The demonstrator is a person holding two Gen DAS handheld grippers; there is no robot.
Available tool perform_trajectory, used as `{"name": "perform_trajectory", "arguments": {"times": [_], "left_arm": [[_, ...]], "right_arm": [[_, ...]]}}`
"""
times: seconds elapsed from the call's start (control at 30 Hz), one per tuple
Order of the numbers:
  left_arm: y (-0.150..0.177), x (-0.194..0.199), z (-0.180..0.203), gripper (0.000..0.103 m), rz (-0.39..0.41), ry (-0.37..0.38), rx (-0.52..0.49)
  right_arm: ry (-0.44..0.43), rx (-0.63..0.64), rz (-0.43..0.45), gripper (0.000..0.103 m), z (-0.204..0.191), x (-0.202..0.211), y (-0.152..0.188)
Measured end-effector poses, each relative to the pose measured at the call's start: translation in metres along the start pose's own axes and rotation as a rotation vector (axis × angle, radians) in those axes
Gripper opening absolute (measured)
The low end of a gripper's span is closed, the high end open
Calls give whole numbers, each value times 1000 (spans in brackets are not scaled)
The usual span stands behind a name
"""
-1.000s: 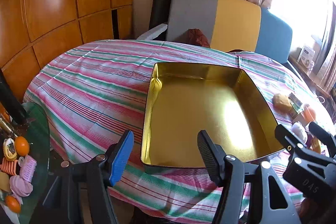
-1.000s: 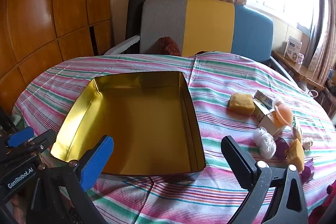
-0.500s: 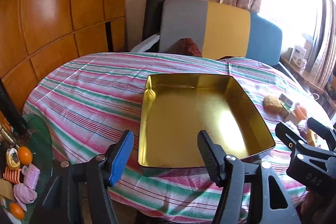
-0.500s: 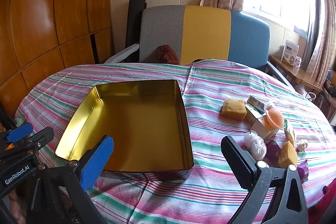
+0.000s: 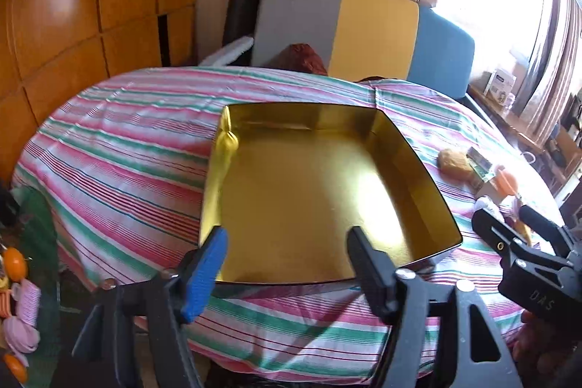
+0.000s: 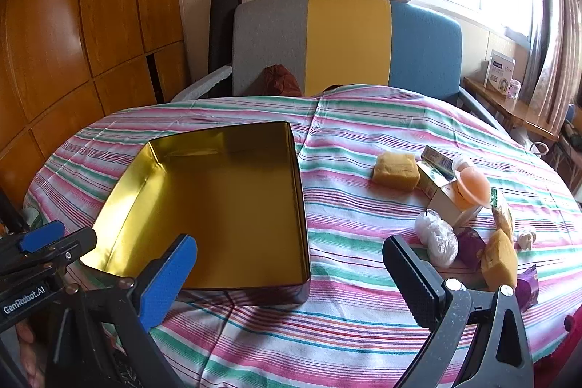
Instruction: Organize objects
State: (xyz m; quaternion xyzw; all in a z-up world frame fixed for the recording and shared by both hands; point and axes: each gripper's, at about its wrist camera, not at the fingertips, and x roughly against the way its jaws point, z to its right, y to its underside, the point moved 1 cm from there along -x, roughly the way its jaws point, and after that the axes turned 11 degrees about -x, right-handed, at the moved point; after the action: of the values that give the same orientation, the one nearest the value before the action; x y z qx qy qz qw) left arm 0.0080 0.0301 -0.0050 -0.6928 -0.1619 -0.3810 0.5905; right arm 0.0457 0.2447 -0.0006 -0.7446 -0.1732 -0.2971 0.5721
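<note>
The gold tin (image 6: pixel 225 206) is sitting empty on the striped desk (image 6: pixel 363 133). The left gripper (image 5: pixel 287 264) has just been opening, nothing between its fingers; the right gripper (image 6: pixel 291 273) is spread, hovering empty near the sponges (image 6: pixel 395 170).

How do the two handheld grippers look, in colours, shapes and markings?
Both are black plastic clamps with two long fingers. On each, the left finger bears a smooth blue pad and the right a black ribbed pad. The left gripper shows white lettering "GenRobot.AI" in the right wrist view; the right gripper shows embossed "DAS" in the left wrist view. Silver screws sit at the finger joints.
</note>
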Motion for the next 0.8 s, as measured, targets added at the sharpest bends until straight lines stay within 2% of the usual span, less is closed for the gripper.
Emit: {"name": "perform_trajectory", "arguments": {"times": [0.23,0.43,0.6,0.8], "left_arm": [[-3,-14,6,76,-30,83,-12],[-8,-21,21,76,-63,174,-59],[-15,-22,49,76,-61,284,-122],[-33,-20,97,76,-42,391,-265]], "right_arm": [[-18,-52,-14,103,36,-1,-6],[-35,-138,-2,103,106,26,-28],[13,-229,39,103,182,62,-49],[111,-327,90,103,236,78,-56]]}}
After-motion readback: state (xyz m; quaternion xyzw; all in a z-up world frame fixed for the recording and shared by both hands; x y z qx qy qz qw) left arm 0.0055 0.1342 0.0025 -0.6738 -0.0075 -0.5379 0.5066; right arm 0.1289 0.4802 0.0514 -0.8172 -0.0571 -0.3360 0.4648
